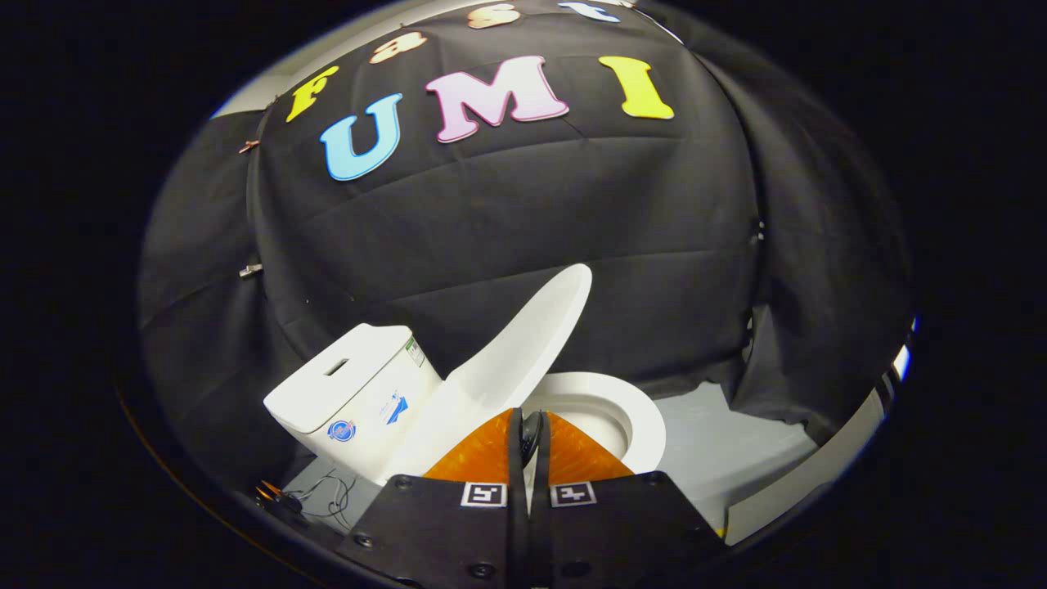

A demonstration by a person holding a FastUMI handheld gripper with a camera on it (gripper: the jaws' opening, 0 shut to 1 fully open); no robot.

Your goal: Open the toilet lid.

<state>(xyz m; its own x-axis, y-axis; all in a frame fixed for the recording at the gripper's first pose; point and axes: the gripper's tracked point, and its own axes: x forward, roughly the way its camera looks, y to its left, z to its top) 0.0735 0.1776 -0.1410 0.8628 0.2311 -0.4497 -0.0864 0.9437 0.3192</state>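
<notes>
Two gripper (530, 429) fingers together, before raised toilet lid (523, 348) (tank (352, 393) stickers unreadable).

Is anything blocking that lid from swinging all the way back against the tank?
Nothing visible does. The lid stands raised, tilted toward the tank, with bare space between them. The gripper, fingers together, sits just in front of it.

Nothing here I can read

My toilet tank (352, 401) has a round blue sticker (341, 430) and another small one (396, 409), but they look too tiny and blurry. My fingers (483, 493) carry square black-and-white marks.
</notes>
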